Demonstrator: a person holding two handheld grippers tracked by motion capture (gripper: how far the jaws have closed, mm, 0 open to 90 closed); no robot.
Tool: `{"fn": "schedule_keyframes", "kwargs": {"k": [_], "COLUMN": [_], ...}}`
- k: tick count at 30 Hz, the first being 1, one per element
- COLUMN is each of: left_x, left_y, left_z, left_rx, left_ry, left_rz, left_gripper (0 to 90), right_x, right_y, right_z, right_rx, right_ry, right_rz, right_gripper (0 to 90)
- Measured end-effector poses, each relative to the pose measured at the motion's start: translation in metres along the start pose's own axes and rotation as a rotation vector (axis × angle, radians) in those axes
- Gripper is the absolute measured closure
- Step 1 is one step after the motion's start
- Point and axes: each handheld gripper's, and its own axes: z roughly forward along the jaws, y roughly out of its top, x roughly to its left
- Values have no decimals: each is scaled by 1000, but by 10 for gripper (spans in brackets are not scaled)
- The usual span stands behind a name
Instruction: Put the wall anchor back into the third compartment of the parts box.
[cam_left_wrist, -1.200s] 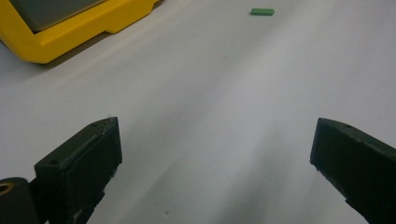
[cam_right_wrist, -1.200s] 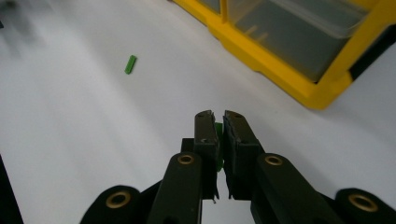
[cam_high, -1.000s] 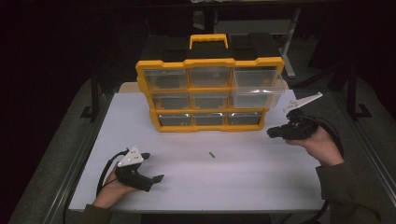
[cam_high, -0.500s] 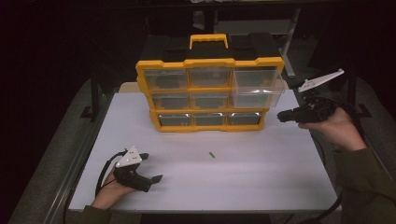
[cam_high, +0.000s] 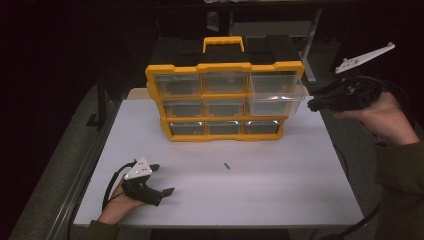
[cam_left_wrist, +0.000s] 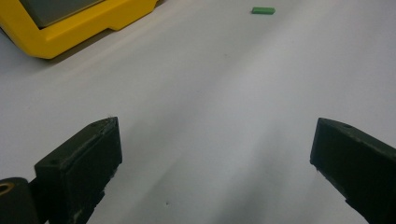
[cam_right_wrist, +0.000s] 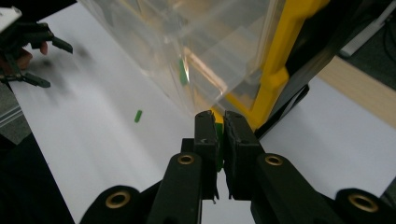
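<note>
Green piece (cam_right_wrist: 219, 140), thin and upright, sits clamped between the right gripper (cam_right_wrist: 217, 122) pads at lower centre of the right gripper view; the pulled-out clear drawer (cam_right_wrist: 196, 51) lies just above and ahead, at upper centre. In the high view, that gripper (cam_high: 316, 104) hovers at right, level, jaws pointing left at the drawer (cam_high: 277, 100). In the left gripper view, the left gripper (cam_left_wrist: 215, 154) rests wide apart on the table (cam_left_wrist: 224, 93), a second green piece (cam_left_wrist: 263, 10) far ahead at the top.

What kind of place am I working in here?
Probably a workshop or lab bench: a white table, a yellow parts organizer with clear drawers, one pulled out, and dark equipment stands behind.
</note>
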Motion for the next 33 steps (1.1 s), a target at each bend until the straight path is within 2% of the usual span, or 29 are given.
{"fn": "schedule_keyframes", "kwargs": {"k": [3, 6, 12, 14, 19, 26, 33], "left_x": [0, 0, 0, 0, -1, -1, -1], "left_y": [0, 0, 1, 1, 1, 1, 1], "left_z": [0, 0, 0, 0, 0, 1, 0], "left_rx": [3, 4, 5, 3, -3, 8, 5], "left_ry": [1, 2, 1, 0, -4, -9, -10], "left_rz": [1, 3, 9, 9, 1, 3, 2], "left_gripper": [23, 23, 23, 23, 23, 23, 23], "right_x": [0, 0, 8, 11, 20, 26, 28], "right_y": [11, 23, 43, 50, 65, 80, 84], "right_z": [-11, -22, -34, -34, -27, -9, 15], "right_rx": [-13, -28, -45, -57, -59, -35, 39], "right_ry": [-21, -32, -27, -17, 0, 11, -7], "right_rz": [-27, -32, -39, -58, -82, -104, -116], "right_gripper": [829, 829, 829, 829, 829, 827, 824]}}
